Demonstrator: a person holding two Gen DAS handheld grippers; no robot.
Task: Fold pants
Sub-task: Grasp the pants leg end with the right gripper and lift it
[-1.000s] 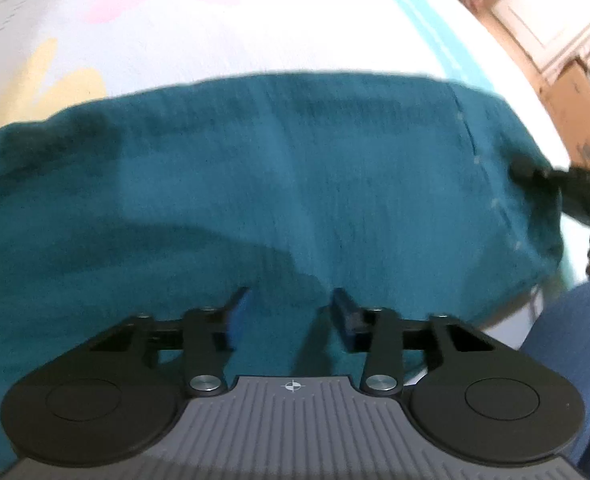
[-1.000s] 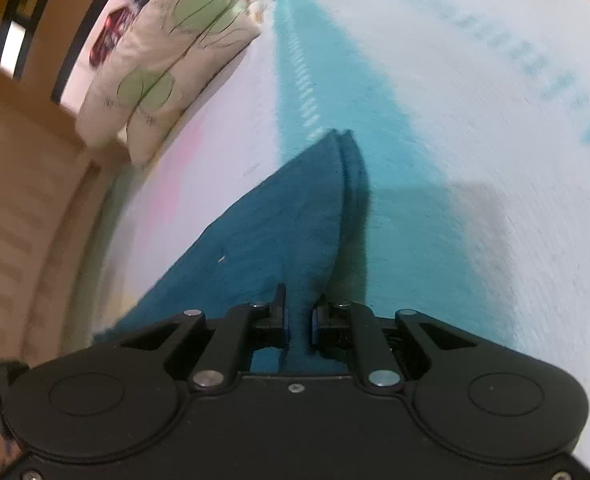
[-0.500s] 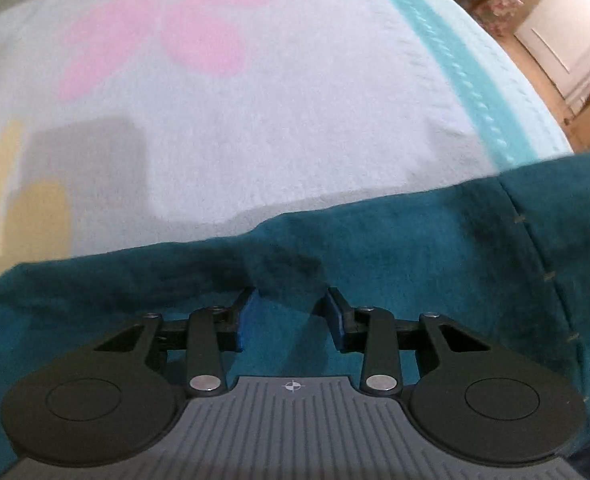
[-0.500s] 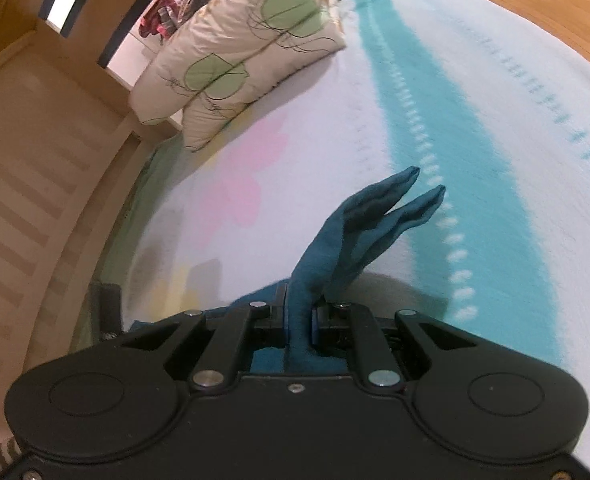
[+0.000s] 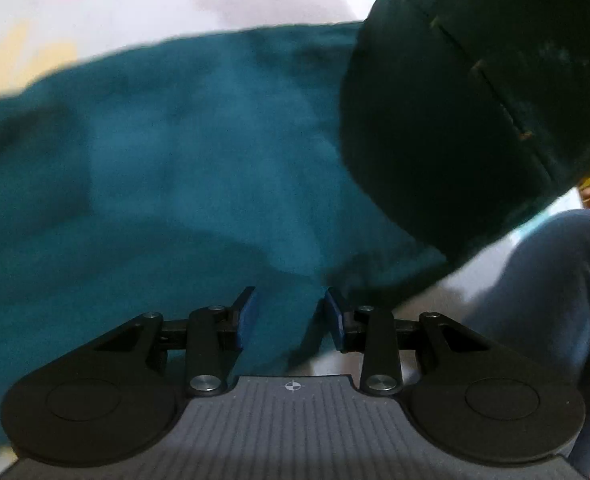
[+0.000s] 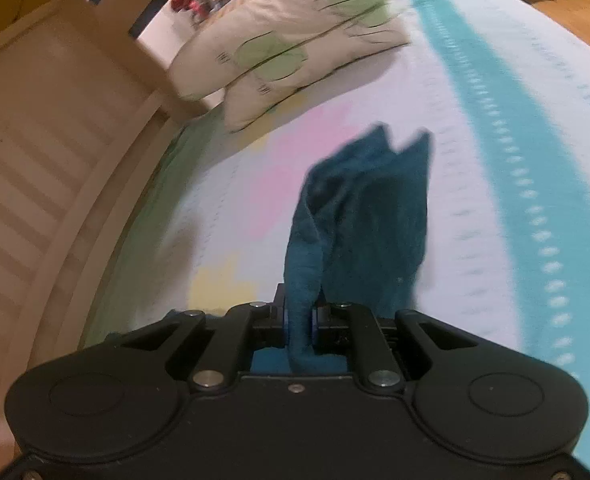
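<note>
The teal pants (image 5: pixel 183 152) were spread on the bed (image 6: pixel 515 128), and compared with a second earlier one end had been hoisted way up, hanging dark over the rest, so the fold looked about halfway over. Right tongs (image 6: pixel 298 320) were clamped on that bunched end; left tongs (image 5: pixel 289 316) hung open just over the flat part, holding nothing. No containers around, just pillows (image 6: pixel 287 44).

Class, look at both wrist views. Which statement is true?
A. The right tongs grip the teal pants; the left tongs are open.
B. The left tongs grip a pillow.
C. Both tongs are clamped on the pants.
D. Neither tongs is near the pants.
A: the right tongs pinch a bunched fold of the teal pants, while the left tongs stand apart over the fabric.
</note>
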